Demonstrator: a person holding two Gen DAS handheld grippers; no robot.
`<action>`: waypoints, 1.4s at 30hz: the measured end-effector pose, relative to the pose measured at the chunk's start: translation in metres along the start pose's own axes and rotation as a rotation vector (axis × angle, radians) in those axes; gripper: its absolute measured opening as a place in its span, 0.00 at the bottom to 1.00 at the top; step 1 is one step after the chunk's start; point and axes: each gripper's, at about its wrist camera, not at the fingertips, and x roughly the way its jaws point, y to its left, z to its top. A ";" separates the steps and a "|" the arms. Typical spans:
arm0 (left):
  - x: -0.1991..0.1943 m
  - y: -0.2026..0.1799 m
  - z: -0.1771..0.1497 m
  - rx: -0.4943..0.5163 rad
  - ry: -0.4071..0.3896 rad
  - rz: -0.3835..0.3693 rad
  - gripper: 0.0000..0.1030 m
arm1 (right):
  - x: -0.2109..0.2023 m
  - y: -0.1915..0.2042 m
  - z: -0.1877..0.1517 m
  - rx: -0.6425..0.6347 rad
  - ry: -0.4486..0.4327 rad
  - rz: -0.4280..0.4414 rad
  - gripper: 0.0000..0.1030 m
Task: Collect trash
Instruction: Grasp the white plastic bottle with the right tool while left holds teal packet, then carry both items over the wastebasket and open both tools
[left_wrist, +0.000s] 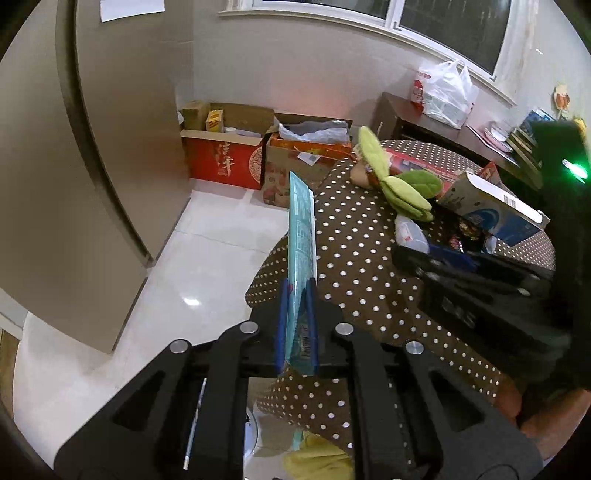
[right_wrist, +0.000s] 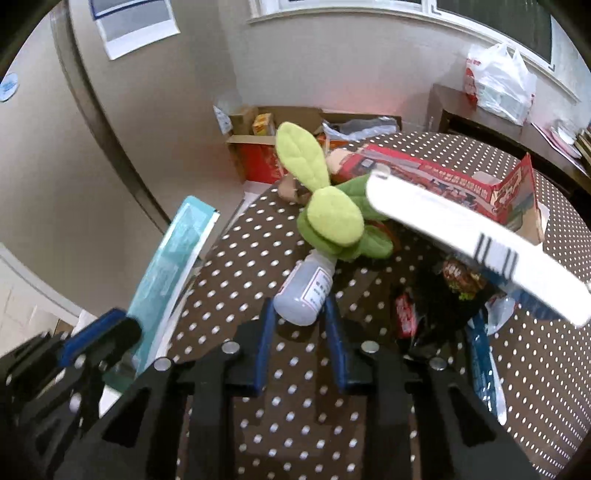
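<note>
Low centre of its own view, the left gripper (left_wrist: 297, 295) is clamped on a teal packet (left_wrist: 301, 236) that stands up over the dotted tablecloth (left_wrist: 354, 236). The right gripper (right_wrist: 299, 314) has its jaws narrowly parted around a white bottle (right_wrist: 304, 293) at mid-frame; whether the pads press on it is unclear. Beyond lies a green plush (right_wrist: 328, 218).

The flat teal packet (left_wrist: 301, 236) looks like glossy plastic film. A brown, white-dotted cloth (left_wrist: 354, 236) covers the bench, matt and woven. The green leaf-shaped toy (right_wrist: 332, 218) is soft plush. The small translucent bottle (right_wrist: 303, 295) is smooth plastic with a paper label. The red printed box (right_wrist: 436, 177) is cardboard. The white floor tiles (left_wrist: 207, 251) shine.
</note>
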 end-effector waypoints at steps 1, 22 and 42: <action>-0.001 0.002 -0.001 -0.007 0.002 0.002 0.10 | -0.002 0.001 -0.003 -0.004 -0.002 0.006 0.26; -0.030 0.080 -0.070 -0.202 0.064 0.140 0.10 | -0.019 0.113 -0.056 -0.172 0.048 0.185 0.26; 0.012 0.165 -0.170 -0.402 0.344 0.230 0.64 | 0.033 0.205 -0.134 -0.325 0.287 0.230 0.26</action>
